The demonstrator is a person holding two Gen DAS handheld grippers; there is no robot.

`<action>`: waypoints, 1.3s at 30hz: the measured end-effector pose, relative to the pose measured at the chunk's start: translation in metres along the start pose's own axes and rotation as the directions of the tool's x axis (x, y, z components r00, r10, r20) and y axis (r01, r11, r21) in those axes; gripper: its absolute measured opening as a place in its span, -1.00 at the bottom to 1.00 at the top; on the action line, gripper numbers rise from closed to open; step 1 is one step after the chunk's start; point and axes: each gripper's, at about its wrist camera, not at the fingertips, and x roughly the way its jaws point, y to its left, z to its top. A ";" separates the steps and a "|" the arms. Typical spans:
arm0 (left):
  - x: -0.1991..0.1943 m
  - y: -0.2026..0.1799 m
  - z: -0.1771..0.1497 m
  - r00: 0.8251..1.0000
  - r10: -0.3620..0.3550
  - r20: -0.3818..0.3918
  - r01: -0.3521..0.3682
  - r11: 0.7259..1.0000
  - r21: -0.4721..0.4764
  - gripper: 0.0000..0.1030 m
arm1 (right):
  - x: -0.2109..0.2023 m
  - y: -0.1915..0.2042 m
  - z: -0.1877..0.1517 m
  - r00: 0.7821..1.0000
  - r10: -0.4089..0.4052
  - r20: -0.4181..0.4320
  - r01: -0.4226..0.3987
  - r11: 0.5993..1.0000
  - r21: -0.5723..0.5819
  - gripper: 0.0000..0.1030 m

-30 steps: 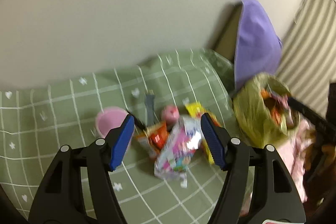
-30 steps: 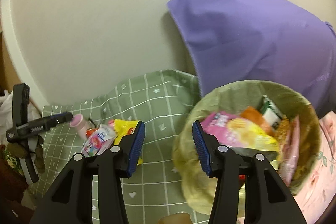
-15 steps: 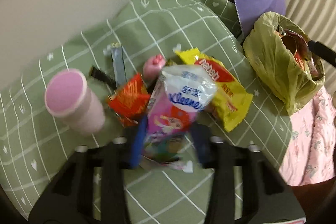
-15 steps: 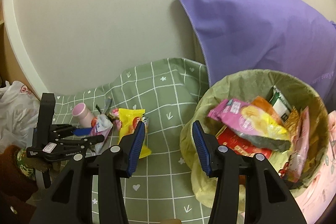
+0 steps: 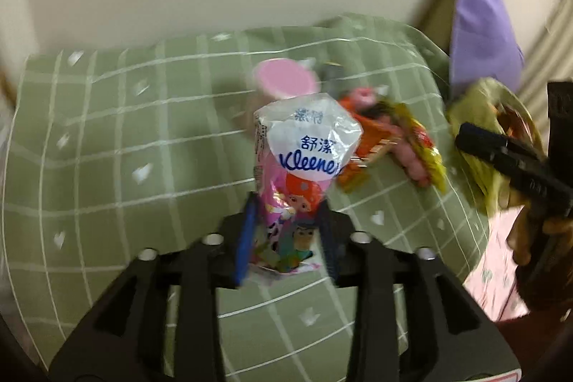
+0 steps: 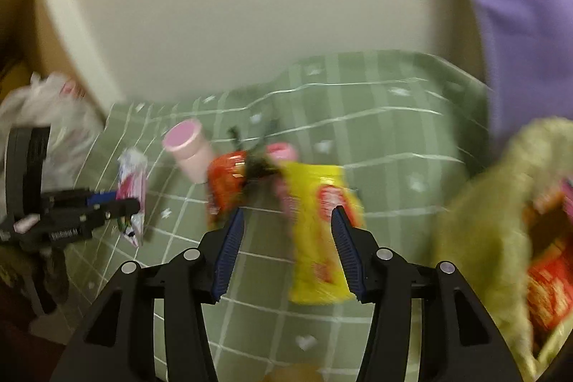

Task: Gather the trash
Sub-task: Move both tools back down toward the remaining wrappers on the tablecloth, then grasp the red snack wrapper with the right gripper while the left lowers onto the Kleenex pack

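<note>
A: Crinkly film, that tissue packet (image 5: 304, 145), centre frame above the green checked bedspread (image 5: 125, 167); the left hand-held gripper (image 5: 286, 238) grips its lower end, jaws easing apart.

B: Feather-light, slippery. The right hand-held gripper (image 6: 286, 249), empty and widening, straddles the yellow wrapper (image 6: 318, 228), lower centre; pinch its flat middle.

1. The tissue pack (image 5: 304, 145) is showing thin, glossy, crinkled plastic film.
2. The green checked sheet (image 5: 143, 167) is looking like soft, matt cloth.
3. The yellow packet (image 6: 318, 231) is gleaming like shiny foil-plastic, though blur is smearing it.
4. The pink cup (image 6: 186, 149) is appearing smooth, matt plastic.
5. The olive bag (image 6: 483, 238) is reading as thin, wrinkled plastic.
6. The purple pillow (image 6: 519, 6) is looking like smooth, matt fabric.
</note>
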 end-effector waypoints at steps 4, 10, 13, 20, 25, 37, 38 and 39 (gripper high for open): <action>-0.002 0.015 -0.004 1.000 0.018 -0.002 -0.018 0.999 -0.034 0.05 | 0.030 0.022 0.009 0.998 0.058 -0.011 -0.058 0.997 -0.048 -0.07; -0.009 0.028 -0.008 1.000 0.017 0.000 -0.017 0.999 -0.032 0.13 | 0.082 0.045 0.025 0.995 0.063 -0.072 -0.072 0.989 -0.132 -0.35; -0.008 0.038 -0.005 1.000 0.011 0.002 -0.011 0.998 -0.067 0.16 | 0.105 0.047 0.028 0.984 0.086 -0.158 -0.108 0.985 -0.133 -0.69; 0.015 0.038 0.000 0.996 0.053 -0.065 -0.059 0.994 -0.097 0.27 | 0.067 0.036 0.046 0.994 0.077 -0.080 -0.087 0.987 -0.132 -0.72; 0.034 0.027 0.010 0.988 0.114 -0.103 -0.120 0.991 -0.059 0.00 | 0.043 0.022 0.067 0.999 0.032 -0.043 -0.037 0.991 -0.125 -0.72; 0.028 0.040 0.040 0.994 0.040 -0.098 -0.049 0.994 -0.099 -0.76 | 0.031 -0.013 0.095 0.997 -0.054 -0.056 0.053 0.998 -0.023 -0.71; 0.024 0.041 0.043 0.996 0.038 -0.086 -0.047 0.994 -0.099 -0.76 | 0.030 -0.014 0.096 0.997 -0.061 -0.053 0.060 0.998 -0.022 -0.71; 0.018 0.040 0.047 0.997 0.039 -0.072 -0.046 0.994 -0.097 -0.77 | 0.028 -0.015 0.098 0.996 -0.070 -0.049 0.069 0.997 -0.020 -0.71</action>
